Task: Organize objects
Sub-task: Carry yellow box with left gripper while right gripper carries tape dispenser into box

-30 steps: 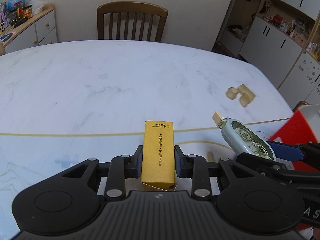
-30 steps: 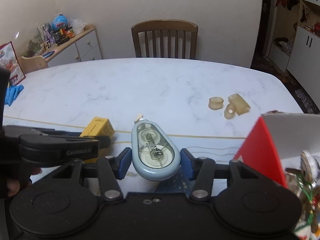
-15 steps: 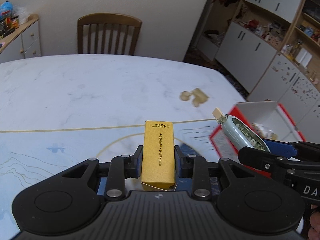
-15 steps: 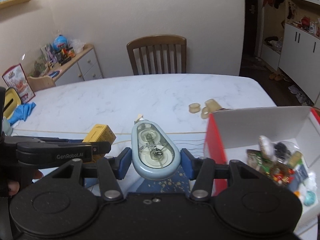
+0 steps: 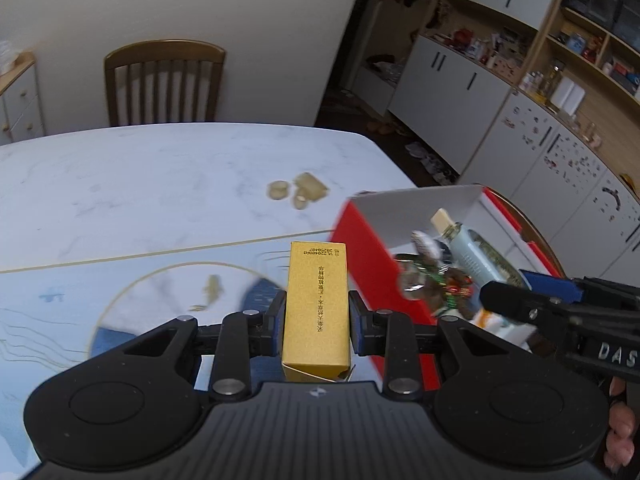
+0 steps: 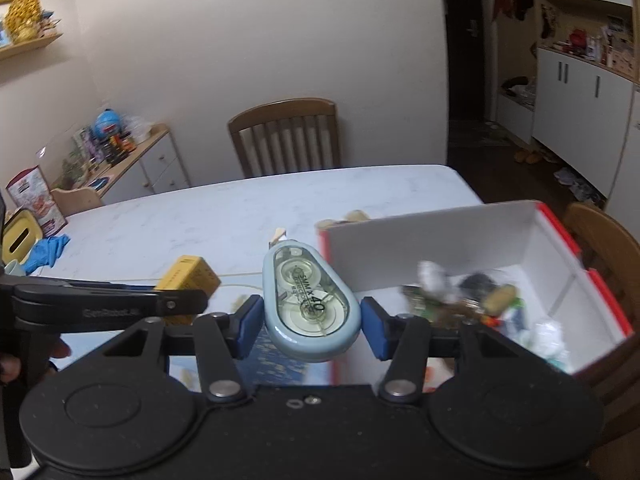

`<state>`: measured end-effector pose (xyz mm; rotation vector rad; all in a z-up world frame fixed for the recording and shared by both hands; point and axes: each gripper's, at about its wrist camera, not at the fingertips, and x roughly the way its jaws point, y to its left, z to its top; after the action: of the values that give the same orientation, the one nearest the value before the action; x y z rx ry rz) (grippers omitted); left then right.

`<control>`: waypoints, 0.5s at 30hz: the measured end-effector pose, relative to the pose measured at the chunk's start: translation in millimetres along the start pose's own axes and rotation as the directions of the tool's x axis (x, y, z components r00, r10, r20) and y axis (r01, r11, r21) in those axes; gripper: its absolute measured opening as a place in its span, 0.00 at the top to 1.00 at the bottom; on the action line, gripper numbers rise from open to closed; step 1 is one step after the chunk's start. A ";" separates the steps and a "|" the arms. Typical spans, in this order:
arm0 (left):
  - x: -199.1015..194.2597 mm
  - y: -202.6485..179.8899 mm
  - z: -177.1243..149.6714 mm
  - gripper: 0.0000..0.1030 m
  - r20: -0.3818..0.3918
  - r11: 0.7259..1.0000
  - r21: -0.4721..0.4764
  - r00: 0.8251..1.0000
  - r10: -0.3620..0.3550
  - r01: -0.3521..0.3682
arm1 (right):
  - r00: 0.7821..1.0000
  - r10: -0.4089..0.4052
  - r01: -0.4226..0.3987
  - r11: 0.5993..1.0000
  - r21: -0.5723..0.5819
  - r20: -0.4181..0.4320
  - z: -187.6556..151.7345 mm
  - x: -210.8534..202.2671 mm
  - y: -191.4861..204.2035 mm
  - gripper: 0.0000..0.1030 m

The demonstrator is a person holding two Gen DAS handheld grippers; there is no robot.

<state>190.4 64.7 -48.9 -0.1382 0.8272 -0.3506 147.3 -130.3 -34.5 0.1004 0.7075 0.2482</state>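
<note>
The left hand-held gripper (image 5: pixel 316 320) is clamped on a yellow box (image 5: pixel 316 300), held above the counter (image 5: pixel 140 184). The right hand-held gripper (image 6: pixel 310 320) is clamped on a pale blue correction tape (image 6: pixel 310 308) beside the open red-and-white box (image 6: pixel 560 240) of small items.

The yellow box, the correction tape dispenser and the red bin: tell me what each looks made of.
Yellow box: looks like thin matte cardboard, with sharp folded edges, printed text and a loose end flap.
Correction tape dispenser: glossy moulded plastic, a pale blue shell with a clear window showing the reels.
Red bin: probably paperboard or thin plastic sheet, with flat creased walls, red outside and white inside.
</note>
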 end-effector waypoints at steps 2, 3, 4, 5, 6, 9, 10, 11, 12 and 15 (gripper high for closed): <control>5.9 -14.1 0.3 0.71 -0.004 1.000 0.016 1.000 -0.003 0.003 | 1.000 -0.020 0.019 1.000 0.018 0.009 -2.1 -7.5 -19.1 0.50; 9.8 -20.0 0.4 0.71 -0.009 1.000 0.018 1.000 0.001 -0.001 | 0.999 -0.031 0.030 0.999 0.027 0.012 -1.8 -10.4 -29.3 0.50; 13.4 -25.8 0.0 0.71 -0.016 1.000 0.018 1.000 0.002 -0.002 | 0.999 -0.044 0.044 0.998 0.037 0.017 -1.3 -12.9 -39.7 0.50; 17.1 -32.3 0.3 0.71 -0.022 1.000 0.020 1.000 0.001 -0.001 | 0.998 -0.059 0.058 0.997 0.047 0.022 -0.6 -15.3 -50.8 0.50; 19.9 -37.9 0.4 0.71 -0.024 1.000 0.026 1.000 0.001 0.000 | 0.997 -0.073 0.072 0.996 0.056 0.026 -0.2 -17.6 -62.3 0.50; 28.9 -59.8 3.5 0.71 -0.026 0.999 0.041 1.000 -0.005 0.006 | 0.992 -0.120 0.117 0.990 0.072 0.036 -0.1 -21.6 -93.7 0.50; 32.4 -67.6 5.1 0.71 -0.027 0.999 0.047 1.000 -0.008 0.009 | 0.991 -0.132 0.129 0.988 0.081 0.036 0.1 -22.3 -103.8 0.50; 35.8 -75.8 6.5 0.71 -0.029 0.998 0.054 1.000 -0.011 0.013 | 0.989 -0.141 0.138 0.987 0.087 0.035 -0.5 -22.4 -113.0 0.50; 39.7 -84.0 8.0 0.71 -0.030 0.998 0.061 0.999 -0.016 0.017 | 0.988 -0.153 0.149 0.985 0.090 0.035 -1.1 -22.5 -121.3 0.50; 54.1 -107.0 13.0 0.71 -0.037 0.997 0.078 0.999 -0.026 0.029 | 0.985 -0.169 0.166 0.982 0.089 0.029 -4.6 -21.5 -142.1 0.50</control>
<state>206.9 -54.8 -50.4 -0.0706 0.8464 -0.4122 155.8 -273.1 -49.3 0.1264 0.6866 0.0545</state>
